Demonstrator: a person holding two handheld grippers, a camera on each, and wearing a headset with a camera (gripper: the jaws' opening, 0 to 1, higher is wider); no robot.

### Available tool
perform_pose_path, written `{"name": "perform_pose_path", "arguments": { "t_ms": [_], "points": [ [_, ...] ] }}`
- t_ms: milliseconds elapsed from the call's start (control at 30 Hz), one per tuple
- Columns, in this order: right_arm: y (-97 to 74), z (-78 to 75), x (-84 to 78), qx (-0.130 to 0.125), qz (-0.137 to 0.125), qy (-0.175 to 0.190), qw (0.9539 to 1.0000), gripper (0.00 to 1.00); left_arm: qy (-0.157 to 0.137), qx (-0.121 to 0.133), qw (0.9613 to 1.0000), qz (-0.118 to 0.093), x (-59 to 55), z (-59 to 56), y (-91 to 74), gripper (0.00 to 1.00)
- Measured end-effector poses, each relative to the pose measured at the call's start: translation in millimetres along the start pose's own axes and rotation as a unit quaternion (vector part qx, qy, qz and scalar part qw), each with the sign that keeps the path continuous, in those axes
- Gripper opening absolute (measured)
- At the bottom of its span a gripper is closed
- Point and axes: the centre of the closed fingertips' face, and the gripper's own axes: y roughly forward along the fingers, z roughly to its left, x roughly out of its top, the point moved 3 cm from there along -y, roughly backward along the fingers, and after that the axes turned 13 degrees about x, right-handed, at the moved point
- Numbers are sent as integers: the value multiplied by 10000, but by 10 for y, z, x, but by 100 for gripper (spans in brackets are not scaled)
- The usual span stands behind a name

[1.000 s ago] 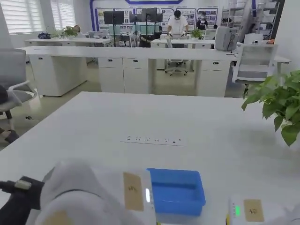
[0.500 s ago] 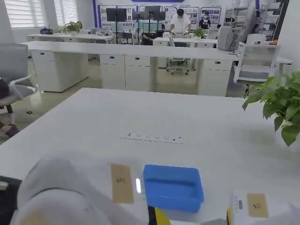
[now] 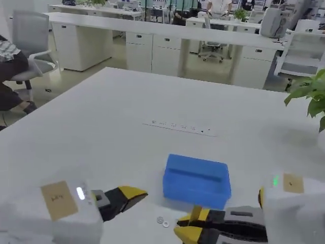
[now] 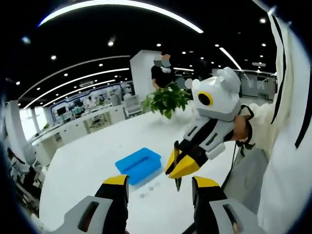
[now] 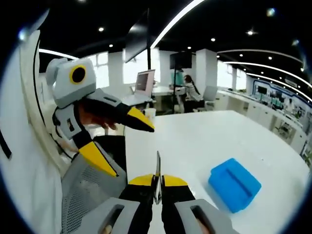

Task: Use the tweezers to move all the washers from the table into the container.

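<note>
A blue container (image 3: 195,180) stands on the white table (image 3: 122,127). Two small washers (image 3: 162,221) lie just in front of it, between the grippers. My right gripper (image 3: 190,226) comes in from the lower right, and in its own view the right gripper (image 5: 156,183) is shut on thin metal tweezers (image 5: 157,173) pointing forward. The left gripper (image 3: 133,194) sits at the lower left, a little apart from the washers. In the left gripper view its jaws (image 4: 158,187) stand wide open with nothing between them, and the tweezers (image 4: 177,184) hang above the washers (image 4: 147,191) near the container (image 4: 139,163).
A row of sockets (image 3: 180,126) is set into the table beyond the container. A green plant (image 3: 311,96) leans in at the right edge. Office desks and chairs (image 3: 30,43) fill the room behind, with a seated person at the far left.
The head view has tipped downward, so the table fills more of the picture. The yellow jaws of both grippers and the washers in front of the container have come into sight.
</note>
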Motion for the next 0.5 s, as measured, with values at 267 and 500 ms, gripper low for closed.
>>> {"name": "perform_pose_path", "arguments": {
  "t_ms": [267, 500],
  "points": [
    [85, -262, 33, -168, -269, 249, 9992, 1, -790, 1344, 9875, 242, -506, 426, 32, 82],
    [215, -461, 16, -277, -310, 357, 9985, 1, -910, 1566, 9831, 254, -747, 457, 163, 92]
  ]
}}
